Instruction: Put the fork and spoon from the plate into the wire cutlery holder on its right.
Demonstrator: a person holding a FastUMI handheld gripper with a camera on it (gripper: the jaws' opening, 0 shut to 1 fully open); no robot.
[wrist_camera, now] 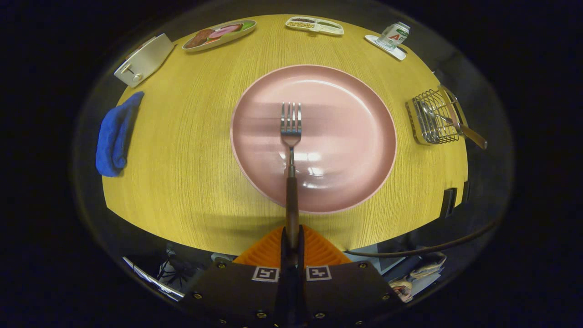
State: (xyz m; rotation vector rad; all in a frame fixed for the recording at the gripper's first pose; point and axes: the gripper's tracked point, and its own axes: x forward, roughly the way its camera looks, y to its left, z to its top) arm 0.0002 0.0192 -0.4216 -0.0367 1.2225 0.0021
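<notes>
The fork [291, 132] is clamped by its dark handle between the two fingers of the gripper [292, 237], which press on it from both sides with no gap left. Its shaft runs straight ahead toward twelve o'clock, and the tines sit over the middle of the pink plate [364, 114]; whether they touch the plate or hang just above it cannot be told. The plate lies on the yellow wood-grain table [191, 159], just beyond the fingers.

From the plate, at about three o'clock, stands the wire cutlery holder [430, 119], apart from the plate's rim. The spoon [455, 125] is already in it, with its handle leaning out toward four o'clock.

At nine o'clock a blue cloth [114, 136] lies near the table's edge. At ten o'clock is a white toaster [143, 60], at eleven a tray of food [218, 34], at twelve a divided dish [314, 25], and at one o'clock a small bottle [394, 34] on a white coaster [401, 52].
</notes>
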